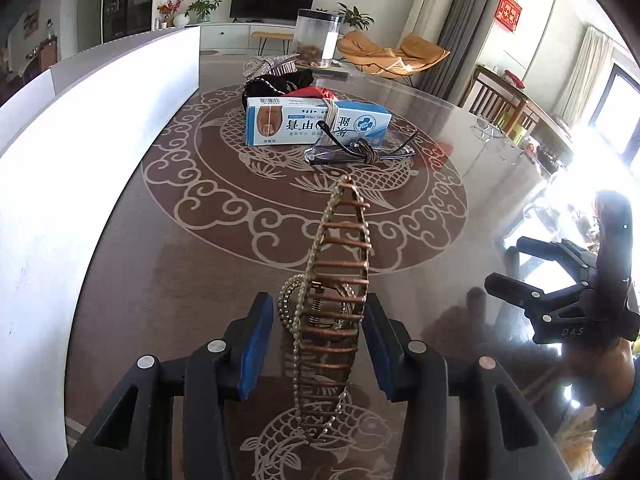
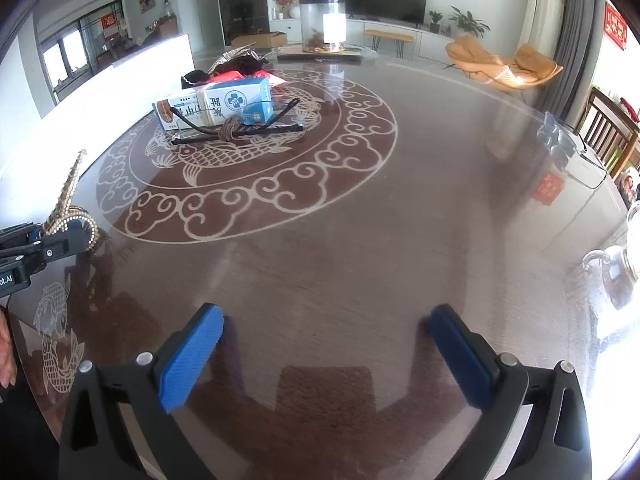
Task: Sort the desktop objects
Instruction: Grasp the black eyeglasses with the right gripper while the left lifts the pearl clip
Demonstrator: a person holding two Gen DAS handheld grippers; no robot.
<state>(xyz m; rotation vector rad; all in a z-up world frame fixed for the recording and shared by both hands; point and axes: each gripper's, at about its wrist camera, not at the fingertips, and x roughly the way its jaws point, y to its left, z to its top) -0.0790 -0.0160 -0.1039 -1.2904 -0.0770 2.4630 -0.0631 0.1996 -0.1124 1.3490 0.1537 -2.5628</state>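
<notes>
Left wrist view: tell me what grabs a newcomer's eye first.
A long coppery hair clip edged with rhinestones stands up between the left claw's blue pads. Beyond it, a blue-and-white box and folded glasses lie on the table's fish medallion.

Bright daylight from the right — blown-out glare, glossy table (image 2: 360,208) reflections, fisheye-curved edges

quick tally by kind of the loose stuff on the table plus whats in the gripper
hair clips: 2, the copper clip in the left gripper and the silver clip on the pile
boxes: 1, blue and white box
glasses: 1, folded glasses
clear jars: 1, jar
dark cloth items: 1, black cloth
total: 6
</notes>
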